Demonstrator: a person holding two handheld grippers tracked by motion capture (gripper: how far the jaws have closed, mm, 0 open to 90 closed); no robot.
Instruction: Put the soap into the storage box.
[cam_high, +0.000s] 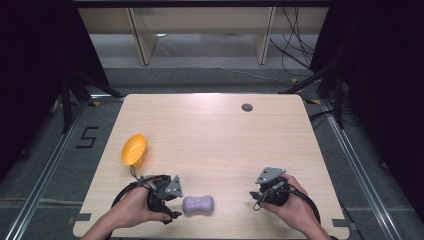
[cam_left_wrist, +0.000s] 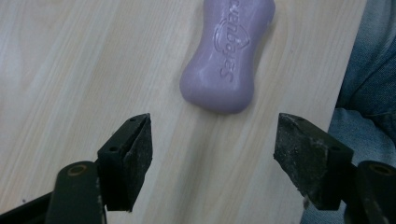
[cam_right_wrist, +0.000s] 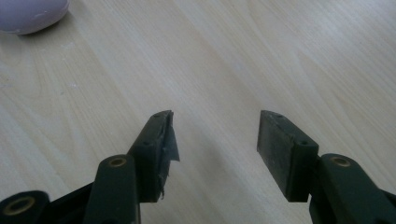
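On pale wooden table (cam_high: 210, 130), purple soap (cam_high: 198, 204), yellow bowl (cam_high: 134, 150).

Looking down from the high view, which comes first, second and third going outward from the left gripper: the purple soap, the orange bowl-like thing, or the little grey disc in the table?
From the left gripper:
1. Purple soap, just beside it, near the front edge.
2. Orange bowl-like thing, farther back at the table's left side.
3. Grey disc, far back, toward the right.

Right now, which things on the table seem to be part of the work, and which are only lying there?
Likely in use:
- purple soap bar, just ahead of the open left gripper

Lying about:
- yellow dish
- right gripper, open over bare table
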